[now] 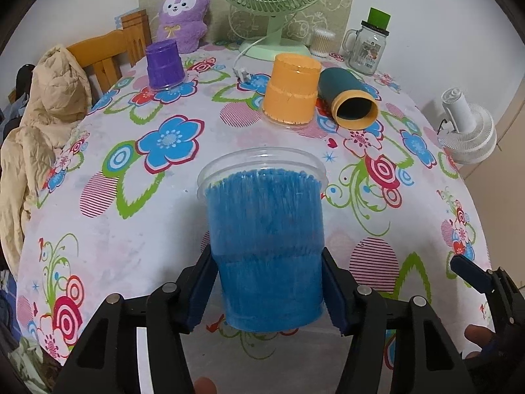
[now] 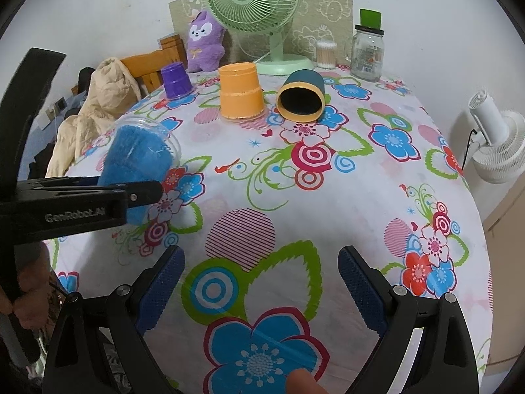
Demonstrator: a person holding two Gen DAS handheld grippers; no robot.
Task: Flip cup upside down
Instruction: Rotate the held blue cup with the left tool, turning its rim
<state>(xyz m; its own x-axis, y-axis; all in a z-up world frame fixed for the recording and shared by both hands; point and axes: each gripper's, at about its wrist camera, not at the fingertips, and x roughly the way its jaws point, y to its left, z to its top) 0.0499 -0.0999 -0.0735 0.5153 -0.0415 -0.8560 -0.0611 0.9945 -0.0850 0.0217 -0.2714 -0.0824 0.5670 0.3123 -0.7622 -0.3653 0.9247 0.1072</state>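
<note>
On the floral tablecloth [image 2: 295,203], the left gripper [image 1: 267,287] pinches the blue cup [image 1: 264,246], near the orange cup [image 1: 292,90]; the right gripper [image 2: 261,282] stands spread, holding nothing.

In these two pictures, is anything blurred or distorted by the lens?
Left wrist view: the blue cup in the left gripper looks slightly smeared, while the orange cup is sharp; the table edge bows strongly. Right wrist view: sharp overall, same fisheye bulge, dark corners; the right gripper is in focus.

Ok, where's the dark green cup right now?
The dark green cup lies on its side toward the far end of the table, mouth facing the cameras, just right of the upside-down orange cup and before the green fan.
</note>
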